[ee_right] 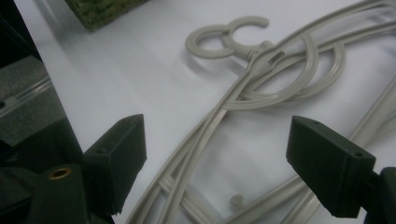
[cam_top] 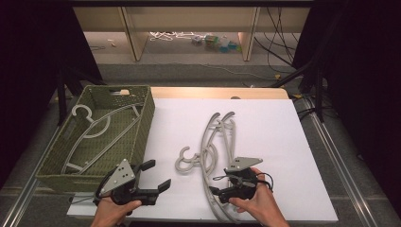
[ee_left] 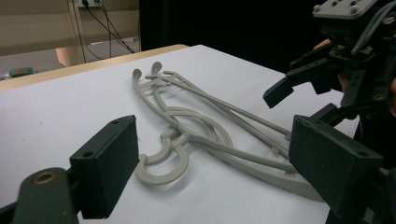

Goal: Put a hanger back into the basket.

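Note:
A tangle of light grey plastic hangers (cam_top: 218,137) lies in the middle of the white table (cam_top: 265,123), hooks toward the left. My right gripper (cam_top: 213,185) hovers open over the near end of that tangle. In the right gripper view, hanger arms (ee_right: 201,140) run below and between the jaws of the right gripper (ee_right: 217,135), and no pad touches them. My left gripper (cam_top: 157,174) is open and empty near the front edge, left of the pile. In the left gripper view the hangers (ee_left: 196,135) lie ahead of the left gripper (ee_left: 212,140), with the right gripper (ee_left: 299,79) at upper right.
A green woven basket (cam_top: 147,120) stands at the table's left with one grey hanger (cam_top: 99,125) lying inside. Beyond the table's far edge are wooden furniture legs (cam_top: 135,38), loose cables (cam_top: 279,47) and small items on the floor. Dark curtains flank both sides.

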`<state>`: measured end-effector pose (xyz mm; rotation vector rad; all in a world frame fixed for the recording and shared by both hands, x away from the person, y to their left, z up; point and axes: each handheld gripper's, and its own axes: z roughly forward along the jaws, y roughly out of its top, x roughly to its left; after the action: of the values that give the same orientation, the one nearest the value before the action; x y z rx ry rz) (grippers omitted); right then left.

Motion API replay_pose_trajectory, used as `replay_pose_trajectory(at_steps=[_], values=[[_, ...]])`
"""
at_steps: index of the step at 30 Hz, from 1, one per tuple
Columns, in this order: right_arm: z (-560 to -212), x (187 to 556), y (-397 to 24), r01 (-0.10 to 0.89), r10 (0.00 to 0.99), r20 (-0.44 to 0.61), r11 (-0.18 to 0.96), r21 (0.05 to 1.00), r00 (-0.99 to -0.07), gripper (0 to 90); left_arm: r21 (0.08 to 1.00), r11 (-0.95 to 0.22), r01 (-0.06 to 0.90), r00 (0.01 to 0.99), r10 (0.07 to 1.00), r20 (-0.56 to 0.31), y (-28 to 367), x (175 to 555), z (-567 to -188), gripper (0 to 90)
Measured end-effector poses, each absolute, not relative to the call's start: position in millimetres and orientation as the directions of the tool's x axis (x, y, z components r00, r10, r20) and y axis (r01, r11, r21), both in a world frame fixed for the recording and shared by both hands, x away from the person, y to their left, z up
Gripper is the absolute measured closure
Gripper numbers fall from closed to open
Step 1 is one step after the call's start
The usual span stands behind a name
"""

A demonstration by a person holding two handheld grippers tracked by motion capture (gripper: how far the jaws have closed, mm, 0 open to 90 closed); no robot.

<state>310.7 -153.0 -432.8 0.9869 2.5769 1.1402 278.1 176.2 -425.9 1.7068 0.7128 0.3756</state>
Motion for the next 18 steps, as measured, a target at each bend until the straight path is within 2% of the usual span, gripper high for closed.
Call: replay_pose_trajectory(at_steps=[5, 10, 18], values=[[-445, 317, -141, 0.544, 0.616, 0.143, 0.534, 0.647, -0.774, 29.2, 0.954, -0.123, 0.273, 0.758, 0.638, -0.135, 175, 279, -428, 16.0], [-455, 323, -134, 0.609, 0.624, 0.221, 0.518, 0.601, -0.749, 34.7, 0.953, -0.120, 0.278, 0.755, 0.641, -0.139, 176, 279, -428, 16.0], [-464, 335, -122, 0.632, 0.605, 0.257, 0.559, 0.537, -0.754, 43.9, 0.955, -0.135, 0.264, 0.767, 0.630, -0.123, 176, 281, -428, 16.1]])
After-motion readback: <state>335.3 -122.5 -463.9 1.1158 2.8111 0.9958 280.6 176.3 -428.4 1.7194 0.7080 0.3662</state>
